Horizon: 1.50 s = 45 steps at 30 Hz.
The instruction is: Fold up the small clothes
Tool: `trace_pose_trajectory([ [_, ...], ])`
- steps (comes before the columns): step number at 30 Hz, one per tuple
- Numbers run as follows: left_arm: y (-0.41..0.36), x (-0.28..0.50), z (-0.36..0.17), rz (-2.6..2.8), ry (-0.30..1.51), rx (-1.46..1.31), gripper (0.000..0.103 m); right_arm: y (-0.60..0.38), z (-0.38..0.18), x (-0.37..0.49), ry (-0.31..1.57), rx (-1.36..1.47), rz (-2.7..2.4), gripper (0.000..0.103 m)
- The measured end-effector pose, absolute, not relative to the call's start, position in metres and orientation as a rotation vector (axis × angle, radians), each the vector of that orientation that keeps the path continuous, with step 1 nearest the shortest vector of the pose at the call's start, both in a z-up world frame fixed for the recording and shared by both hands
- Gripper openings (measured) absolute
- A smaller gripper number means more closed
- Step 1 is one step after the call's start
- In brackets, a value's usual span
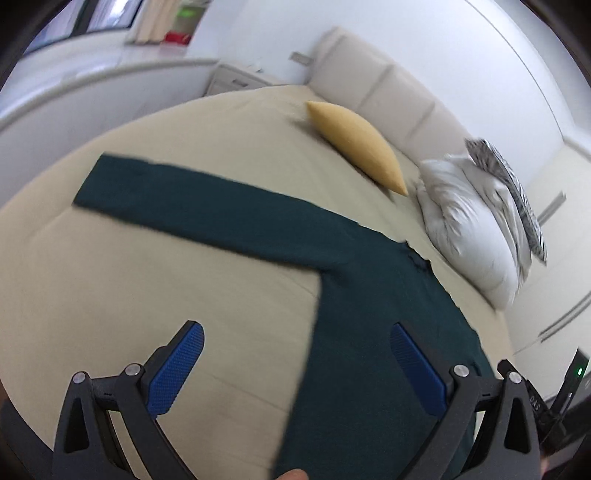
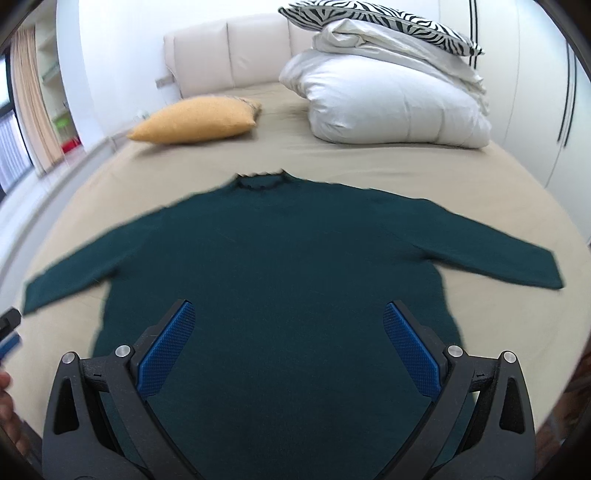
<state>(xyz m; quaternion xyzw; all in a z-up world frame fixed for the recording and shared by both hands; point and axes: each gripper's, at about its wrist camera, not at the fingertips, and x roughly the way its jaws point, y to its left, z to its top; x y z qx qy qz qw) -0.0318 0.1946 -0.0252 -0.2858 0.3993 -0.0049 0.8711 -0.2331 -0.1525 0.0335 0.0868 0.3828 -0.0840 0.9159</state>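
Observation:
A dark green long-sleeved sweater [image 2: 288,258] lies flat on the beige bed sheet [image 2: 258,147], collar toward the headboard, both sleeves spread out. My right gripper [image 2: 290,314] is open and empty above the sweater's lower body. My left gripper [image 1: 297,334] is open and empty above the sweater's left side edge. In the left wrist view the sweater [image 1: 369,314] shows its left sleeve stretched across the sheet [image 1: 147,295]. The left gripper's tip [image 2: 9,332] shows at the left edge of the right wrist view.
A yellow cushion [image 2: 195,120] and a stack of white duvet [image 2: 388,99] with a zebra-print pillow [image 2: 380,18] lie near the cream headboard [image 2: 229,55]. A nightstand [image 1: 236,77] stands left of the bed.

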Motion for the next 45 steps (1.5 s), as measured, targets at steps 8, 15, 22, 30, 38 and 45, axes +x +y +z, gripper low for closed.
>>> trace_pose_trajectory([
  [8, 0.308, -0.045, -0.047, 0.241, 0.654, -0.819, 0.103, -0.112, 0.044, -0.212, 0.713, 0.232, 0.007, 0.103],
  [15, 0.364, -0.009, -0.109, 0.259, 0.701, -1.213, 0.101, -0.082, 0.039, -0.183, 0.727, 0.317, 0.138, 0.080],
  [22, 0.376, 0.024, -0.122, 0.313, 0.604, -1.324, 0.100, -0.078, 0.016, -0.162, 0.759, 0.359, 0.147, 0.080],
  [30, 0.395, 0.042, -0.118, 0.338, 0.621, -1.286, 0.010, -0.117, -0.007, -0.162, 0.776, 0.430, 0.129, 0.072],
  [38, 0.256, 0.114, -0.031, 0.035, 0.677, -0.903, 0.008, -0.191, -0.013, -0.186, 0.730, 0.505, 0.054, 0.068],
  [45, 0.030, 0.156, -0.031, -0.272, 0.812, -0.518, 0.020, -0.269, -0.033, -0.209, 0.714, 0.582, -0.042, 0.068],
])
